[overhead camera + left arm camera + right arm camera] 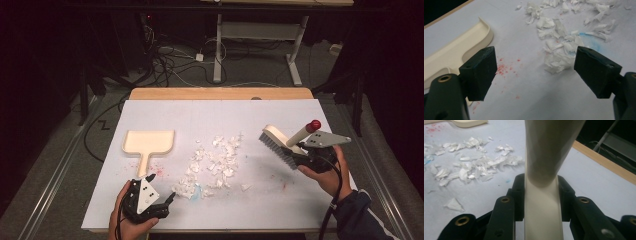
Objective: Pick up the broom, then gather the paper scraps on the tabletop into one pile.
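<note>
At a white-covered table, the right gripper (299, 152) is clamping a stiff, light-looking brush (280, 144) by its handle beside loose paper scraps (215, 160), while the left gripper (531, 72) is hovering open near the cream dustpan (148, 142), probably best taken by its narrow handle.

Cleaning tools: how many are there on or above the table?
2. The dustpan lies on the table's left side, ahead of the open left gripper. The brush is held over the right side by the right gripper.
</note>
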The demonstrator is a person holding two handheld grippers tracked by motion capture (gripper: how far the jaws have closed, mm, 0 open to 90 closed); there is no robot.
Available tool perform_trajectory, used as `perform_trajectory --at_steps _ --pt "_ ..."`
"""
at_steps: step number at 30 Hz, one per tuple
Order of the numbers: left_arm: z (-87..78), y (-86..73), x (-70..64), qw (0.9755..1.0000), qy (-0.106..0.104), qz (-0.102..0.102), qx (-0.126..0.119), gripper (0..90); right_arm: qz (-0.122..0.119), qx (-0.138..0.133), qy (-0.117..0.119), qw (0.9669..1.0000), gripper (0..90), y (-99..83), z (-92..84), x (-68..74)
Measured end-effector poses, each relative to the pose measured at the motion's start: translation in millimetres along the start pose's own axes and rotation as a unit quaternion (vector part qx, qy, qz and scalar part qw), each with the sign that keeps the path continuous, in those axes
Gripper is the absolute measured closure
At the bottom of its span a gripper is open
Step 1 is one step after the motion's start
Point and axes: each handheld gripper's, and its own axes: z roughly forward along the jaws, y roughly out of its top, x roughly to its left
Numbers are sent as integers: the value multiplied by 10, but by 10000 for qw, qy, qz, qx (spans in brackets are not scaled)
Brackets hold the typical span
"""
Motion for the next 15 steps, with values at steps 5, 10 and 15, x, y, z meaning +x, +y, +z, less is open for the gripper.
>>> perform_trajectory --at_steps 5,10,15 --pt "-13 -4 15 10000 9 57 -68 176 -22 79 -169 9998 681 -7 59 -3" --pt "-12 -12 -3 10000 -14 18 9 176 -65 148 -284 9995 681 -8 153 -25" --pt "23 1 6 10000 5 64 9 168 -83 256 -433 9987 681 45 403 -80"
